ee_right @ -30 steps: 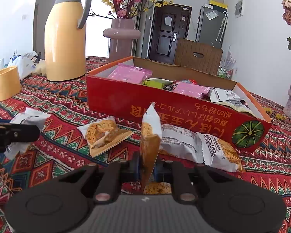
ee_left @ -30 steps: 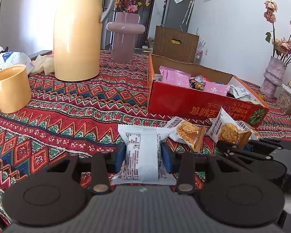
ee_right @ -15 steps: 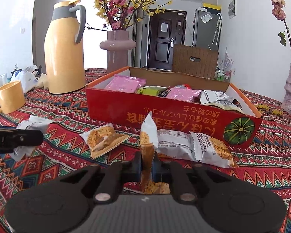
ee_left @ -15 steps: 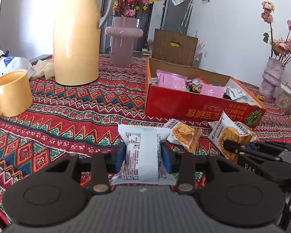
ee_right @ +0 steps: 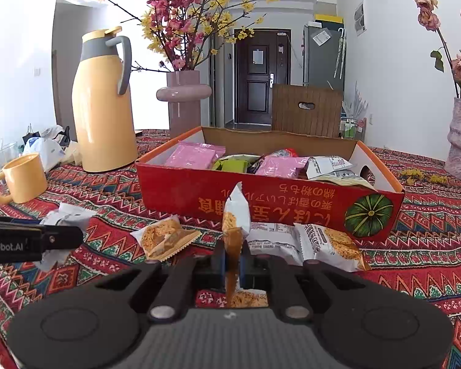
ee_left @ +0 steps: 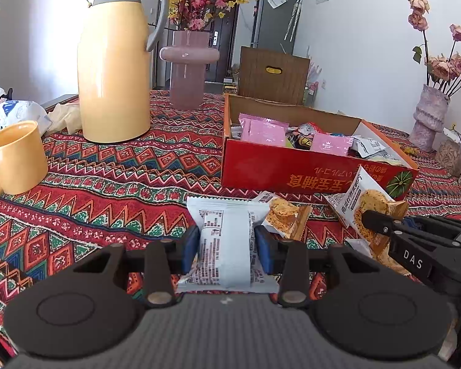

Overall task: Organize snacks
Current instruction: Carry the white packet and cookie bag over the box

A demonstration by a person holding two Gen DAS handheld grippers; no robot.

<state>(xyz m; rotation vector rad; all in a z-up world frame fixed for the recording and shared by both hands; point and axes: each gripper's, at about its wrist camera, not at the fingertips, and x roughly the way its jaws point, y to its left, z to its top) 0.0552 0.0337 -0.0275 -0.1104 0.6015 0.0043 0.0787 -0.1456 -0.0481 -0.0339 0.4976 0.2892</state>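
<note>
The left gripper [ee_left: 226,247] is clamped on a pale blue-white snack packet [ee_left: 226,240], its blue pads pressing both long sides, the packet held flat with its printed back up. The right gripper [ee_right: 233,259] is pinched tight on a rice-cracker packet [ee_right: 235,224] held edge-on and upright, white top seal pointing up; in the left view this packet [ee_left: 367,203] shows in front of the box's near right corner.

Just beyond the grippers, loose on the patterned tablecloth [ee_left: 107,190] covering the worktop, lies a cracker packet [ee_right: 164,240] between the two grippers, and two more packets [ee_right: 304,241] lie side by side against the foot of the box, to the right of the right gripper's line.

The red cardboard box [ee_right: 292,203] stands directly ahead, open-topped, its near wall rising above the loose packets. Inside lie pink packets [ee_right: 193,158], a green one [ee_right: 233,165] and white wrappers [ee_right: 329,164]; it is largely filled.

Left of the box the cloth is bare up to a yellow mug [ee_left: 15,158] near the worktop's left edge. Farther back stand a tall yellow thermos jug [ee_left: 115,58] and a mauve vase of blossom branches [ee_left: 189,70], both clear of the box. Behind the box is a brown slatted chair back [ee_right: 307,112]; at far right, a second vase with dried roses [ee_left: 428,117].
</note>
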